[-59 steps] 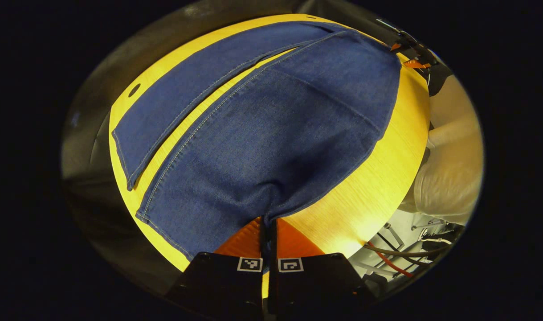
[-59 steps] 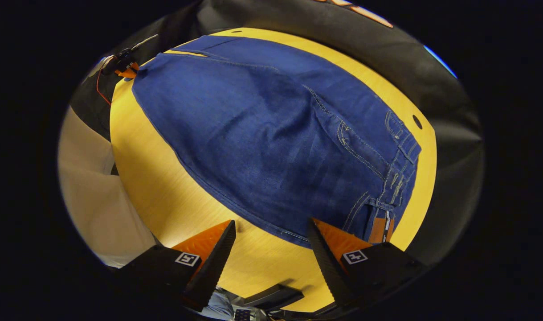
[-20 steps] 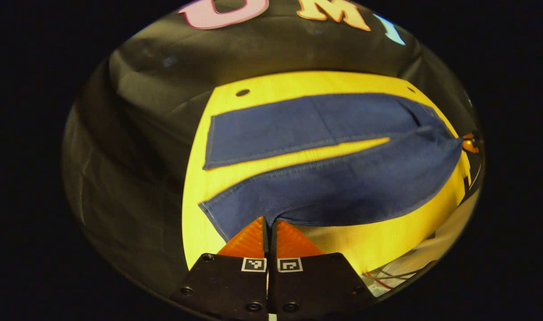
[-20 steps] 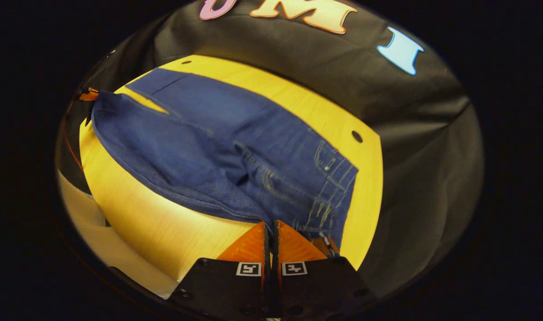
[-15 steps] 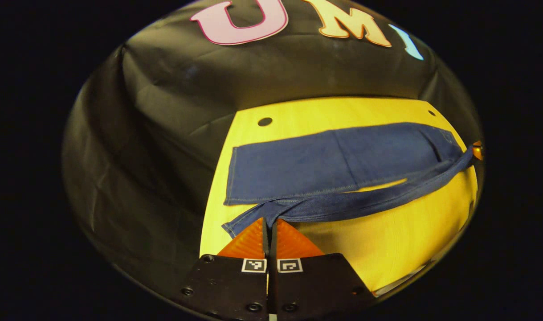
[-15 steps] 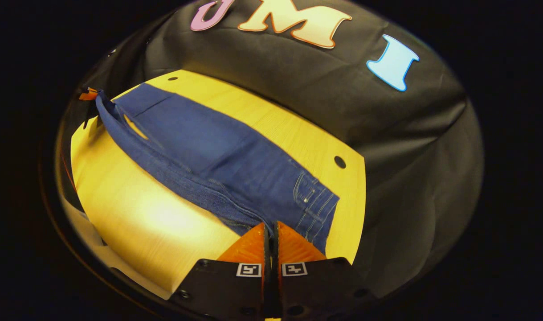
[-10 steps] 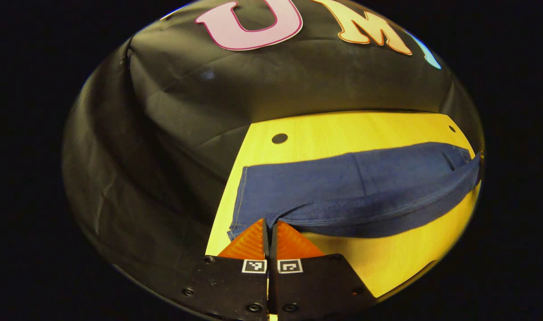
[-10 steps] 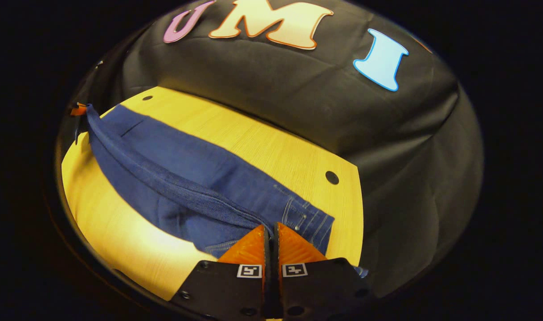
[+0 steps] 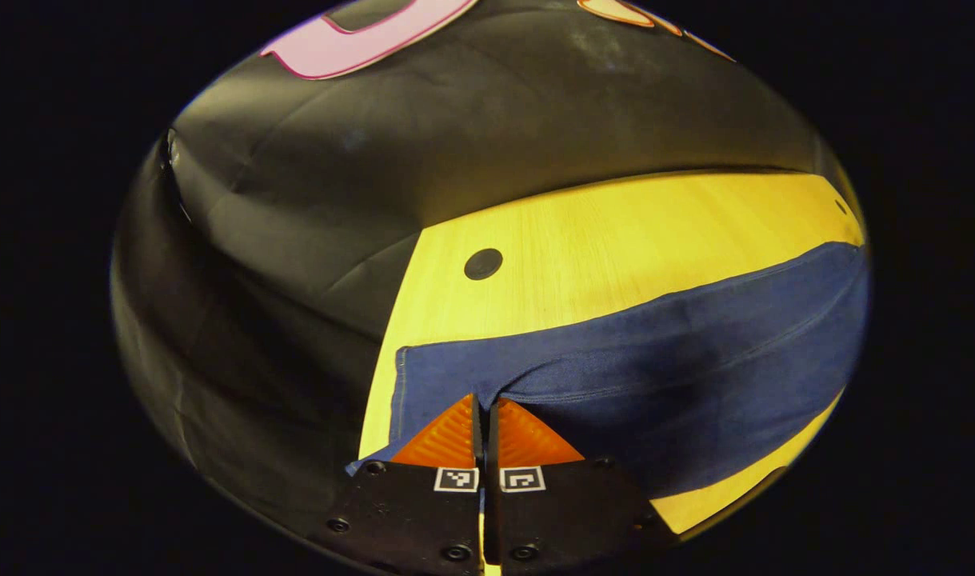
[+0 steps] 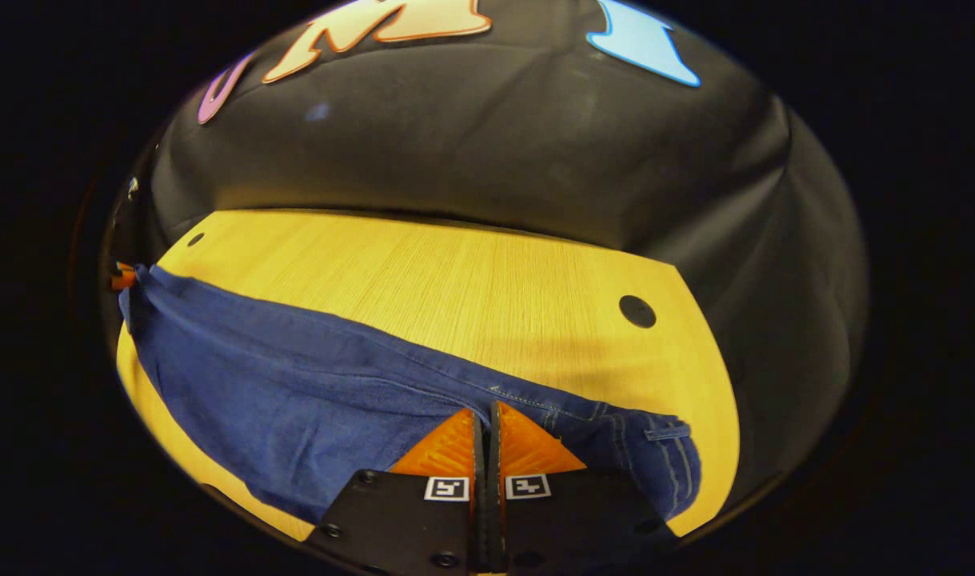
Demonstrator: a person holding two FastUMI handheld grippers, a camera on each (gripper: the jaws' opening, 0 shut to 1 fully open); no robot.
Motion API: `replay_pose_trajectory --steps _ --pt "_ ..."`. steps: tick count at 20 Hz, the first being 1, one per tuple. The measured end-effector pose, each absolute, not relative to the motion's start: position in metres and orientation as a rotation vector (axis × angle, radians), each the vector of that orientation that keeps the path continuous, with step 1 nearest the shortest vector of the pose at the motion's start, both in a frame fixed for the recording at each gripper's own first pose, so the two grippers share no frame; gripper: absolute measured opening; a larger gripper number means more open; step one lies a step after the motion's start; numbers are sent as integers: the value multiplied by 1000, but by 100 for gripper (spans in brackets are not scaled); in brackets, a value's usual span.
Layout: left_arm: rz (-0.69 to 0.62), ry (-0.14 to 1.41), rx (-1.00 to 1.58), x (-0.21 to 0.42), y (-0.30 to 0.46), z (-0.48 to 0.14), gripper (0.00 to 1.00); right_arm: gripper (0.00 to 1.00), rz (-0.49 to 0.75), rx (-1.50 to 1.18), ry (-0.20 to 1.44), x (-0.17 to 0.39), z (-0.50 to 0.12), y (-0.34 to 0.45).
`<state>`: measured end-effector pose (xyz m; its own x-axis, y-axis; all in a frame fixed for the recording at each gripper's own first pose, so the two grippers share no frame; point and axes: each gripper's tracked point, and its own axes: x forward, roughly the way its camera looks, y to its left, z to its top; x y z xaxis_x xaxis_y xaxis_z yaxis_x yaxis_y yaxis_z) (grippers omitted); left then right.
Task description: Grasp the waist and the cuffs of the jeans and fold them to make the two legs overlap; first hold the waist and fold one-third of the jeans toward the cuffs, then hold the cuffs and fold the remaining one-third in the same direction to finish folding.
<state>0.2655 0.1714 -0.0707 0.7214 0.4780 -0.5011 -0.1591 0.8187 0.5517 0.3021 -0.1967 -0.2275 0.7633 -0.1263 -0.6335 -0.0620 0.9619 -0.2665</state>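
Note:
Blue jeans (image 9: 663,360) lie lengthwise on the yellow wooden table (image 9: 615,248), one leg laid over the other. My left gripper (image 9: 485,404) is shut on the cuff end, with the denim pinched between its fingers near the table's left edge. In the right gripper view the jeans (image 10: 295,400) stretch leftward, and my right gripper (image 10: 485,416) is shut on the waist end, beside the belt loops and stitched waistband (image 10: 655,448). Far off at the left rim of that view, the other gripper (image 10: 121,276) holds the cuff end.
The booth's black cloth wall (image 9: 391,160) stands close behind and left of the table. A round hole (image 9: 483,263) sits in the tabletop near the cuff corner, and another hole (image 10: 637,311) near the waist corner. Bare wood (image 10: 455,288) lies beyond the jeans.
The right gripper shut on the waist. Both grippers carried the near leg away from the person and over onto the far leg, so the yellow gap between the legs has closed.

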Motion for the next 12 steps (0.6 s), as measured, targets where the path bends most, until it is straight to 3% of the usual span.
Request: replay_pose_trajectory --steps 5,6,8,11,12 --pt "452 613 439 269 199 -58 0 4 -25 -223 719 303 -231 -200" --pt "469 590 412 268 206 -51 0 11 -13 -215 721 302 -230 -198" --pt "471 545 339 258 197 -47 41 14 10 -187 737 298 -228 -199" --pt "516 449 292 244 189 -22 98 76 33 -100 691 288 -199 -199" --pt "514 420 285 240 187 -14 96 97 19 -85 673 282 -187 -208"
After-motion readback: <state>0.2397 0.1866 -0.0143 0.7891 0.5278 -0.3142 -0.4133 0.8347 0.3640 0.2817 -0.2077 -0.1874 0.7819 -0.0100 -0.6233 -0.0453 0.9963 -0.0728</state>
